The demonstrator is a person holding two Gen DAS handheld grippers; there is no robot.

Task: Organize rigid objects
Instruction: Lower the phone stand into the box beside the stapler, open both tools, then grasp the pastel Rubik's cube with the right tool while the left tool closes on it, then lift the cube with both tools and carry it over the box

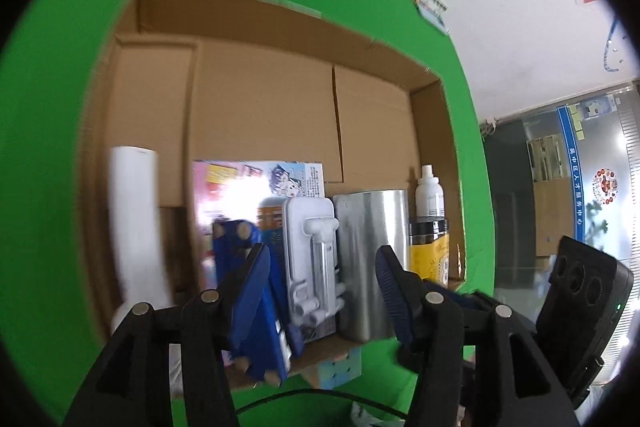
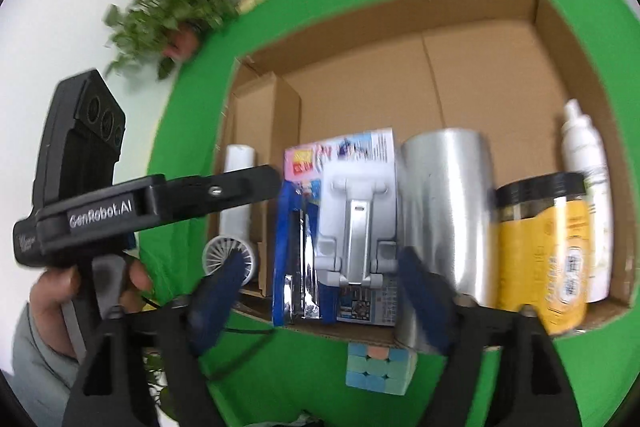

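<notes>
A cardboard box (image 2: 460,39) lies open on a green surface (image 2: 280,379), and a row of things stands along its near wall. From left to right in the right wrist view: a white tube (image 2: 239,195), a small white fan (image 2: 228,259), a blue flat pack (image 2: 290,251), a colourful printed packet (image 2: 360,147) with a white phone stand (image 2: 358,223) in front of it, a silver can (image 2: 444,211), a yellow jar with a black lid (image 2: 540,247), and a white spray bottle (image 2: 584,187) at the far right.

Just outside the box, on the green surface by its near wall, sits a pastel puzzle cube (image 2: 378,367). It is the only loose thing that can be made out near the box, so it is probably the next one to go in.

The right tool (image 2: 326,279) is spread wide with nothing between its fingers, and it points down at the phone stand. The cube lies nearer than its fingertips and a little to the right, close under it. The left tool (image 1: 320,279) is spread too, also holding nothing, and it hangs over the same part of the row. In its view only the top of the cube (image 1: 340,367) shows at the near box edge.

The right tool looks a little better placed for the cube. It would have to draw back toward the near edge and tip down. The cube has no long side, so any squared approach suits.
</notes>
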